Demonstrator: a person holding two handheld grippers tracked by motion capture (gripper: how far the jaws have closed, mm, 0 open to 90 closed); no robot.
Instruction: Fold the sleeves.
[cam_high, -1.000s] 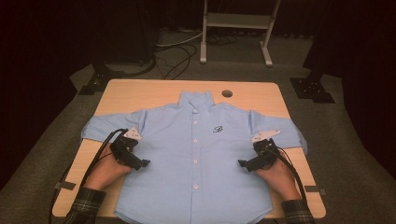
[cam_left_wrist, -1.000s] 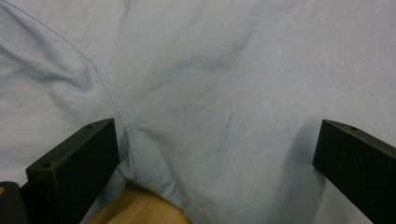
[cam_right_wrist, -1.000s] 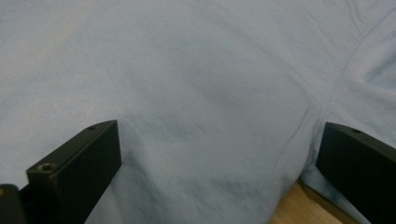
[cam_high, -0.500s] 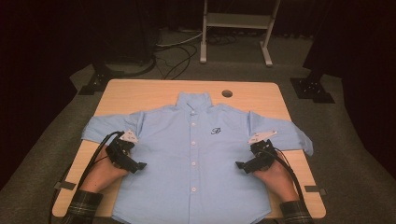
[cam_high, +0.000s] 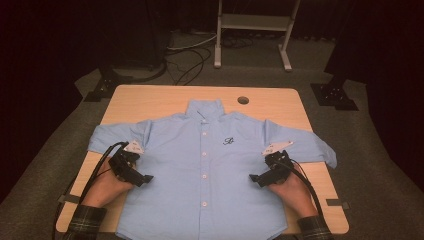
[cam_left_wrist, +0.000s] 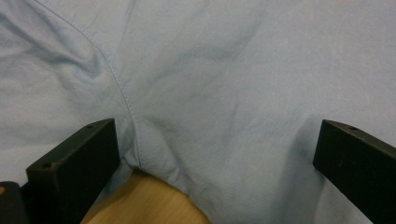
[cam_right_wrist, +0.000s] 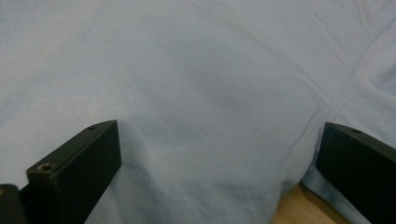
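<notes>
A light blue button-up shirt lies flat and face up on the wooden table, collar at the far side and short sleeves spread out. My left gripper rests on the shirt's left side below the sleeve, jaws pointing inward. In the left gripper view it is open wide over the underarm seam, with a bit of bare table beneath. My right gripper mirrors it on the shirt's right side. It is open too, with smooth shirt fabric between the jaws.
A round cable hole sits in the table's far edge. Bare wood runs along the far side and the left and right edges. Beyond the table are a white stand, floor cables and dark tripod feet.
Both grippers have slid slightly nearer the person along the shirt's sides. The shirt lies as before.
</notes>
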